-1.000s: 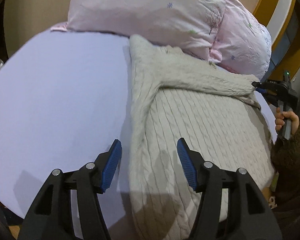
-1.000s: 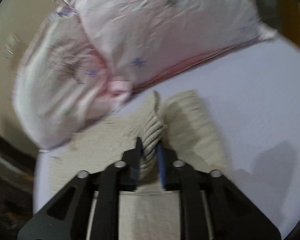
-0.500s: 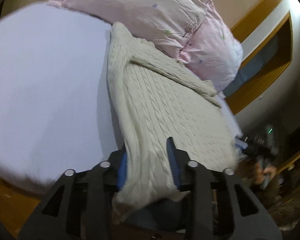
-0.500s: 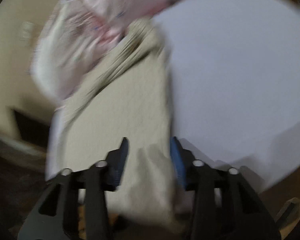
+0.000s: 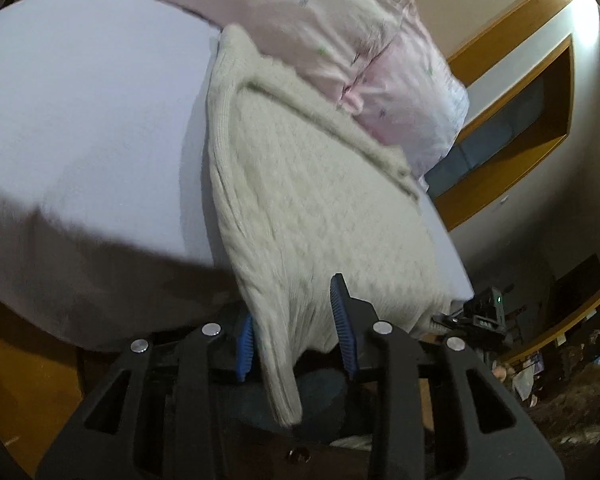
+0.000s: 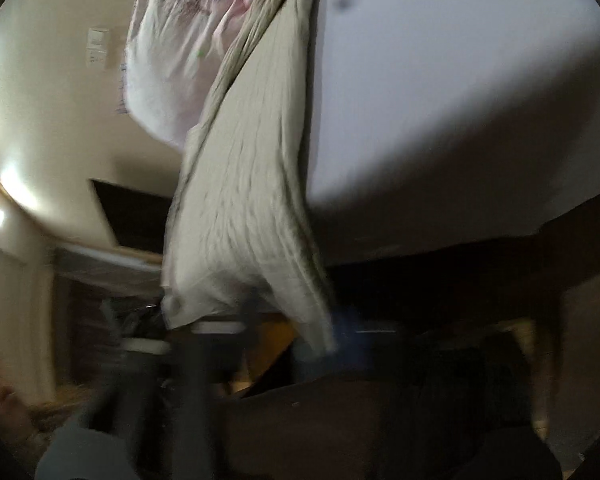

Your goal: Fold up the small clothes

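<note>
A cream cable-knit sweater (image 5: 308,200) lies on the white bed, its bottom hem hanging over the near bed edge. My left gripper (image 5: 296,336) is at that hem; its blue pads (image 5: 342,328) stand apart on either side of the hanging fold, not pressed on it. The right gripper (image 5: 480,320) shows in the left wrist view at the hem's right corner. In the right wrist view the sweater (image 6: 252,184) hangs down over the bed edge, and the frame is too blurred and dark to show the right fingers clearly.
Two pink pillows (image 5: 340,36) lie at the head of the bed against the sweater's top. The white sheet (image 5: 80,120) stretches to the left. A wooden-framed recess (image 5: 520,120) is on the wall at the right, and the floor lies below the bed edge.
Both grippers have dropped from the sweater's top to its bottom hem at the bed edge. The right gripper let go of the sleeve cuff. The left jaws have narrowed around the hem.
</note>
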### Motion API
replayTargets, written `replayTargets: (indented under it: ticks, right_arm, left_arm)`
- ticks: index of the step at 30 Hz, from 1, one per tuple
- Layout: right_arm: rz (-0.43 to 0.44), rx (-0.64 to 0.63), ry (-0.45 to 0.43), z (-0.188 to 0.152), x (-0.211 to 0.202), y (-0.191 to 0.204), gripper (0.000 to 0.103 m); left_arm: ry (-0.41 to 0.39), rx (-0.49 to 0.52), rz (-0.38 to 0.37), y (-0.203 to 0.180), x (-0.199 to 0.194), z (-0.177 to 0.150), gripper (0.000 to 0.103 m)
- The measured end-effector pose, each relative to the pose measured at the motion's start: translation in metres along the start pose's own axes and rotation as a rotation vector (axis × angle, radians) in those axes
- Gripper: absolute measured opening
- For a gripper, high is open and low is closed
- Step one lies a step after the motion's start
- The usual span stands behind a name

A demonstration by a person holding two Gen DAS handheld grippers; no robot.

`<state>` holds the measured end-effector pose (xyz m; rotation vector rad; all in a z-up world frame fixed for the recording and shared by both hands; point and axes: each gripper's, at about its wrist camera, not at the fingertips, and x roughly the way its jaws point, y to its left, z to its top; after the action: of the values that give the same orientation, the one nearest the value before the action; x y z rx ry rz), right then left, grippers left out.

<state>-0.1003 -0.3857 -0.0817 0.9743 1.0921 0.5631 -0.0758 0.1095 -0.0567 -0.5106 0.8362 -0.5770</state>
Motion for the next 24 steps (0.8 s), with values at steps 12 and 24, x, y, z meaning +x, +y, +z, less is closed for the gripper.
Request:
replayTargets:
  ticks: [12, 24]
  right_arm:
    - [0.114, -0.322, -0.305, 0.149, -0.028, 0.139, 0.009]
    - [-0.216, -0.023, -0.416, 0.312, 0.057, 0.088, 0.025]
  left_arm:
    - [-0.18, 0.082, 0.014, -0.015, -0.01, 0.172, 0.007]
    - [-0.089, -0.102, 0.232, 0.052, 0.131, 0.303, 0.007]
